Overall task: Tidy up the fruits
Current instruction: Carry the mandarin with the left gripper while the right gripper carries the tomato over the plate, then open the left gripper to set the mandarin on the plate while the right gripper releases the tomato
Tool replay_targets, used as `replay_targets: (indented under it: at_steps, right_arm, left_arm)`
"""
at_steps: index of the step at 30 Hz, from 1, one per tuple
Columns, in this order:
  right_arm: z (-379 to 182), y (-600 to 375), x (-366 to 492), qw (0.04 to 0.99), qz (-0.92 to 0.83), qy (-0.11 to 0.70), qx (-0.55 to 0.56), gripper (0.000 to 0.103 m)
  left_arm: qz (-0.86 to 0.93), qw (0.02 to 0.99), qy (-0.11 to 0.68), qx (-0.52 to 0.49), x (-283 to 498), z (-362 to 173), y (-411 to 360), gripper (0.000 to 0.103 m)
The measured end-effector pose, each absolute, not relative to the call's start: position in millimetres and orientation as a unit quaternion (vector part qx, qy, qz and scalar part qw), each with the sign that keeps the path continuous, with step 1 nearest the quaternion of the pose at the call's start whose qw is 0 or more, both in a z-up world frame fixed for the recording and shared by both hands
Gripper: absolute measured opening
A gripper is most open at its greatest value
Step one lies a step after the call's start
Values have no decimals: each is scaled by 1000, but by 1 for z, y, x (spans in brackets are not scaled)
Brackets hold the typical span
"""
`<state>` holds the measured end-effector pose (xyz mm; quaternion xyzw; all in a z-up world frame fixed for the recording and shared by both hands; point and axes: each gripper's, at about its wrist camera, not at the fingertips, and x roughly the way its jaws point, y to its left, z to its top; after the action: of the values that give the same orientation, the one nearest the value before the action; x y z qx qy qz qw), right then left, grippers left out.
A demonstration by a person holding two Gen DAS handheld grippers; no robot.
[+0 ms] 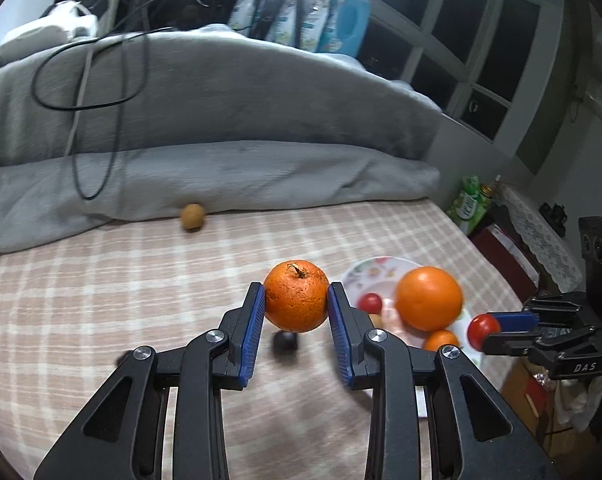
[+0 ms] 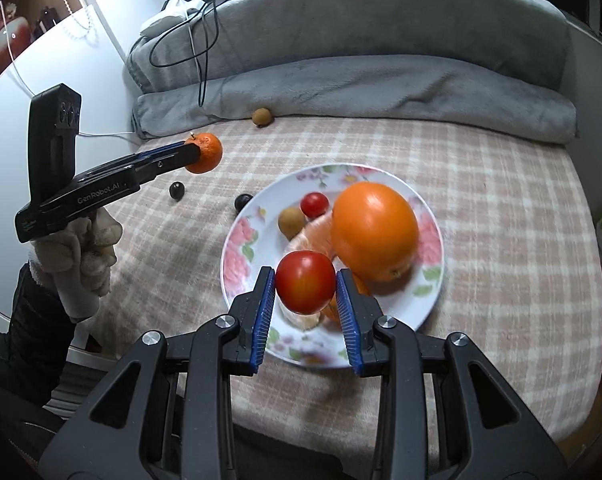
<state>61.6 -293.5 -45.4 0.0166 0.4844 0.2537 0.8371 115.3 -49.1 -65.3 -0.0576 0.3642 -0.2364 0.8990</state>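
My left gripper (image 1: 296, 300) is shut on a rough mandarin (image 1: 296, 297) and holds it above the checked bed cover, left of the floral plate (image 1: 361, 272). In the right wrist view the mandarin (image 2: 205, 153) hangs left of the plate (image 2: 245, 240). My right gripper (image 2: 306, 284) is shut on a red tomato (image 2: 306, 282) over the plate's near side; it also shows in the left wrist view (image 1: 483, 331). On the plate lie a large orange (image 2: 375, 230), a small tomato (image 2: 314, 204), a brown longan (image 2: 291, 222) and a peeled citrus piece (image 2: 315, 232).
Two dark grapes (image 2: 177, 191) (image 2: 242, 201) lie on the cover left of the plate. A brown longan (image 2: 262, 117) sits by the grey blanket roll (image 2: 361, 84) at the back. Cables (image 2: 205, 40) drape over the blanket. A bedside stand with bottles (image 1: 471, 202) is at the right.
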Motion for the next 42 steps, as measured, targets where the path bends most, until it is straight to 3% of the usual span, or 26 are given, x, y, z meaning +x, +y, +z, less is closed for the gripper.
replay_targets:
  at_steps: [18,42]
  right_arm:
    - [-59,-305,49,833,252,492,26,33]
    - [-62,-293,54,835,251,490,2,33]
  left_arm:
    - [-287,878,382,-24,88,-76,-109,30]
    - [-295,880,373,-3,84,-72,-121,32]
